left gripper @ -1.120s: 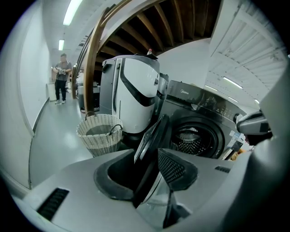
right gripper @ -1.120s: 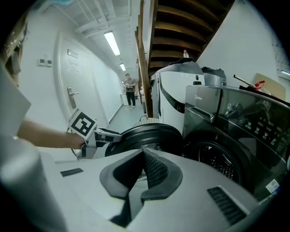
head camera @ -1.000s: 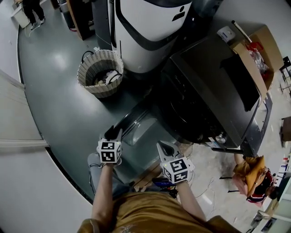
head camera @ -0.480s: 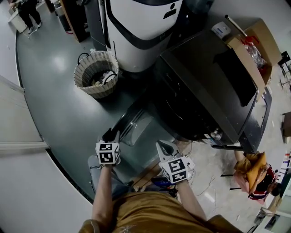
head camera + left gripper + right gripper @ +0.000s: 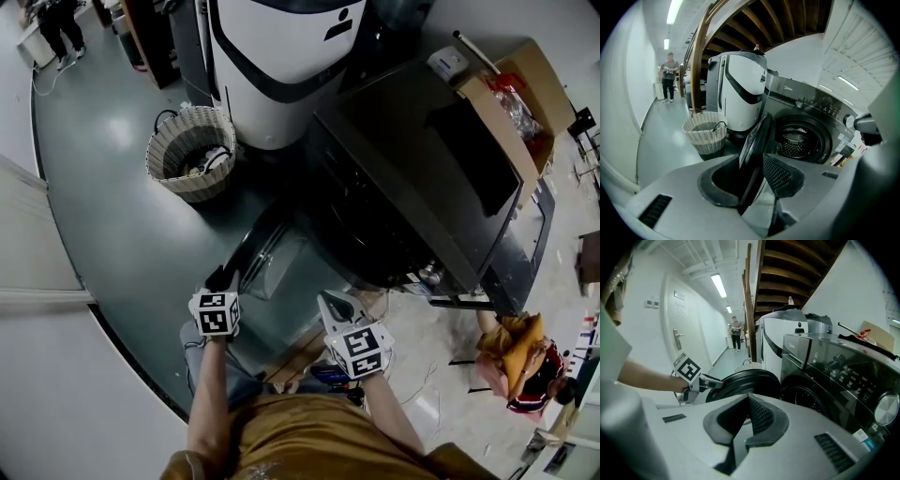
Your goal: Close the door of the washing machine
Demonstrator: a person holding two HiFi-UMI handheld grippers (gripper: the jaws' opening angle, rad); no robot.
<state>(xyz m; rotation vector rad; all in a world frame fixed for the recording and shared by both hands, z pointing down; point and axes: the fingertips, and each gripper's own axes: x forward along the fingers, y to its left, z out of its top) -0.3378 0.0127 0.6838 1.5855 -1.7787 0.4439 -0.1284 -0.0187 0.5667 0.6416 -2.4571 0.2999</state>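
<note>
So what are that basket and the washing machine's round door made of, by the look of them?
The basket looks woven, wicker or rope: a pale ribbed weave with a darker lower band. The door seems to be a dark, glossy plastic ring around a clear window. Whether the window is glass or plastic I can't tell, but it shines with reflections.

I list as bystanders: one wicker basket [image 5: 202, 187] holding white items; one white-and-black appliance [image 5: 272, 66] just behind it; one open cardboard box [image 5: 542, 75] with red contents; one orange bag [image 5: 511, 342]; one person [image 5: 669, 77] far down the corridor.
</note>
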